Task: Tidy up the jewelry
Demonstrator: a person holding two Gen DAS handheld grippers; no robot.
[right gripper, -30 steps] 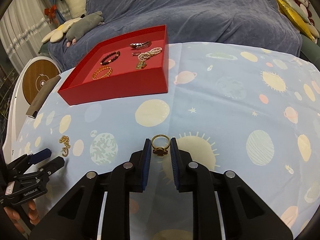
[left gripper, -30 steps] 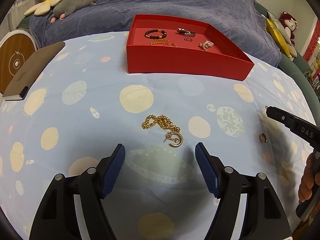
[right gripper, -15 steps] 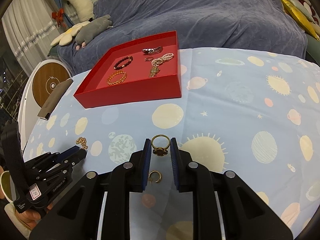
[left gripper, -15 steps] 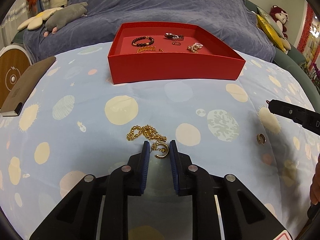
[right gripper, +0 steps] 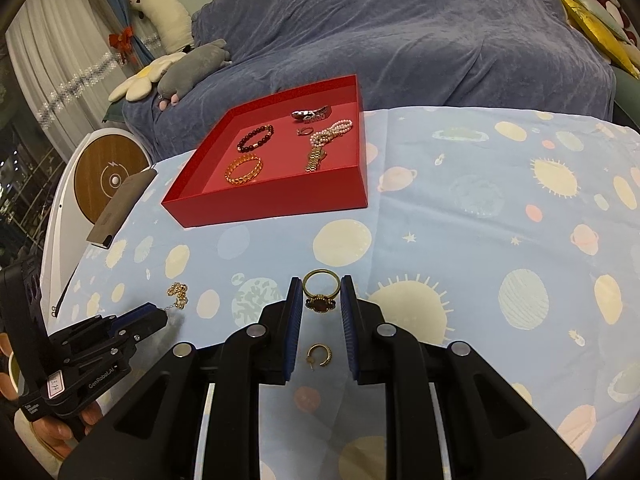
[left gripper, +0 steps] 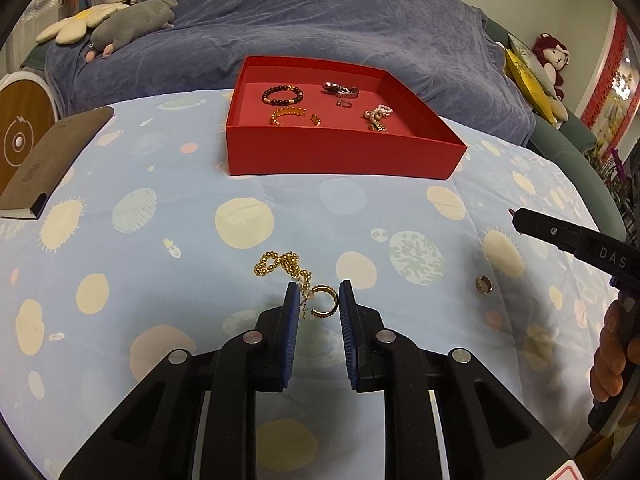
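Left wrist view: the left gripper has closed its fingers on the gold chain's crescent pendant, well short of the red tray, while the right gripper stays clenched on a gold ring, so both pieces seem ready for the tray.

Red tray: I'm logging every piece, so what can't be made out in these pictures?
- Gold watch: left wrist view, lower part hidden behind the tray wall.
- Small ring in the tray: both views, too small for detail.
- Right gripper: left wrist view, cut off by the right edge.
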